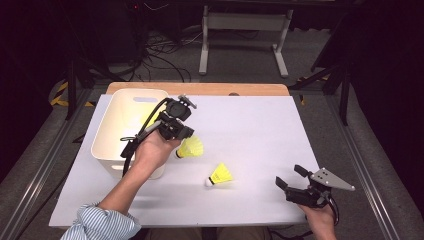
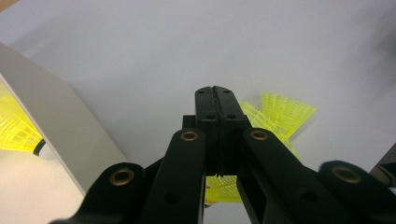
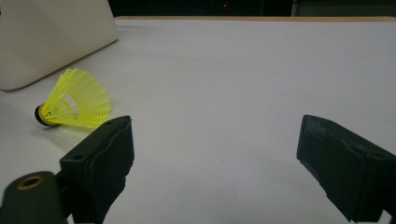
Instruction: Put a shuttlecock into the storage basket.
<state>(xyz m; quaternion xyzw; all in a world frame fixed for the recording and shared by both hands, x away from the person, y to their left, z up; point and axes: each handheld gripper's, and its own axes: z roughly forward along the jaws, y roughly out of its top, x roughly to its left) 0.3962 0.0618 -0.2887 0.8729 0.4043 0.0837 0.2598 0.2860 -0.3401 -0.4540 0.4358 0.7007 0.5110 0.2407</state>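
- White bin (image 1: 116, 131): sits at the left part of the white table sheet (image 1: 260, 125); taken as the landmark here. A yellow shuttlecock inside it (image 2: 16, 133) shows through the open top in the left gripper view.
- Left hand (image 1: 152, 150): over the bin's right rim, forearm in a striped sleeve (image 1: 102, 224) coming up from below.
- Left gripper (image 1: 187, 134): just right of the bin's right wall, raised off the sheet. In the left gripper view the two black jaws stand pressed together at the tips, no gap between them.
- Held shuttlecock (image 1: 190, 148): yellow, directly right of the bin, touching the left gripper's jaw end in the high view. In the left gripper view (image 2: 280, 112) its skirt fans out behind and under the closed jaws. Whether the pads pinch part of it I cannot tell; the contact spot is hidden.
- Second shuttlecock (image 1: 220, 175): lying on its side on the sheet, further right of the bin and nearer the person, apart from both grippers. White cork end points left. Also in the right gripper view (image 3: 77, 100).
- Right gripper (image 1: 291, 176): well to the right of the bin, near the sheet's front edge, in the right hand (image 1: 320, 217). Jaws spread wide, only bare sheet between them.
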